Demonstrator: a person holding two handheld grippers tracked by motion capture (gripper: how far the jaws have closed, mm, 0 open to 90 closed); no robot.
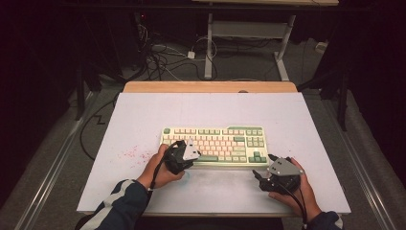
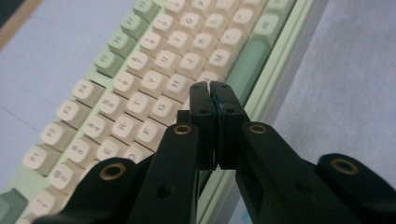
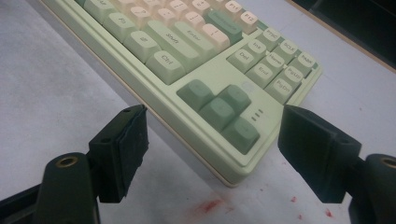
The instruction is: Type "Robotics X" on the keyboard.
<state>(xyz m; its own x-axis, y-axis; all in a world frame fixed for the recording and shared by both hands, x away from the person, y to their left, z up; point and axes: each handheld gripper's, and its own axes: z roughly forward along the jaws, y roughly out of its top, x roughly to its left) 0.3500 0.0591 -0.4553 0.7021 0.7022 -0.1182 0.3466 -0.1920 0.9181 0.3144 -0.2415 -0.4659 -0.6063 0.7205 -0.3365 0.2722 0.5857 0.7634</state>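
My left gripper (image 1: 184,154) sits in my left hand (image 1: 160,168) near the middle of the bench's (image 1: 143,115) near half, over the left part of the keyboard (image 1: 214,145). Its jaws are together, pad against pad with only a hairline seam between them and nothing caught there. In the left gripper view, the tips (image 2: 213,91) hang just above the cream letter keys (image 2: 140,86), close to the long green key (image 2: 246,65) in the keyboard's near row; I cannot tell whether they touch a key.

The keyboard lies flat a little toward the near edge from the bench's centre, its long side running parallel to that edge. It is pale green with cream keys and darker green ones at its ends. Left of it, toward the near left corner, faint red specks (image 1: 131,153) mark the white surface.

My right gripper (image 1: 262,173) rests in my right hand (image 1: 297,189) toward the near right corner of the bench, just off the keyboard's near right corner. Its jaws stand wide apart and hold nothing. In the right gripper view, that corner of the keyboard (image 3: 233,158), with its cluster of green arrow keys (image 3: 219,112), lies between them and a little ahead, clear of both pads. More red marks (image 3: 208,205) show on the bench below it.
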